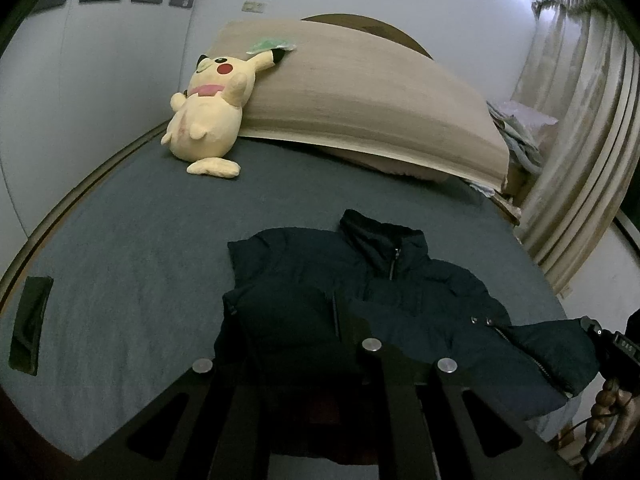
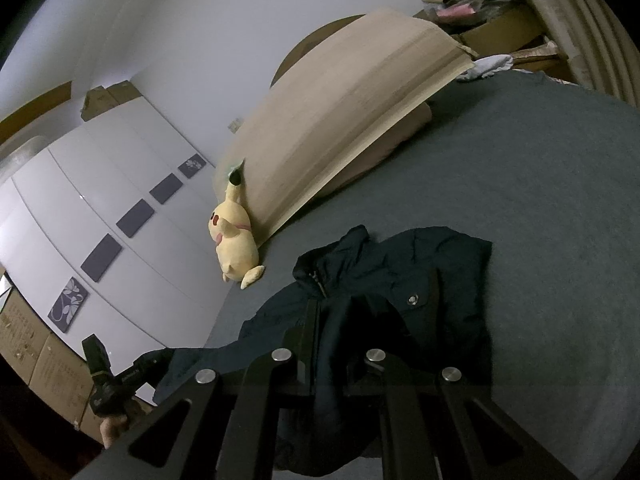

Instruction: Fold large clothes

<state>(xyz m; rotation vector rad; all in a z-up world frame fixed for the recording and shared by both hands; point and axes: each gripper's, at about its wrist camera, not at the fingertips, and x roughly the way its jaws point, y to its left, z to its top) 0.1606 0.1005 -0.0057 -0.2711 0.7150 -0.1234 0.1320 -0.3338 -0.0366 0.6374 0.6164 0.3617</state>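
Only the right wrist view shows cartons [image 2: 44, 356]; both sets of jaws are closed on the jacket [image 1: 360, 304].

dim, cool light; fisheye-warped edges

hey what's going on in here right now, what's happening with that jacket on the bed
A person holding tongs in each hand is folding a dark puffer jacket laid front-up on a grey bed. Both the left tongs and the right tongs are shut at the jacket's near edge; the fabric looks pinched, though it is too dark to be sure. The zip is partly closed, and one side seems folded inward. A yellow plush toy leans against the headboard, well clear.
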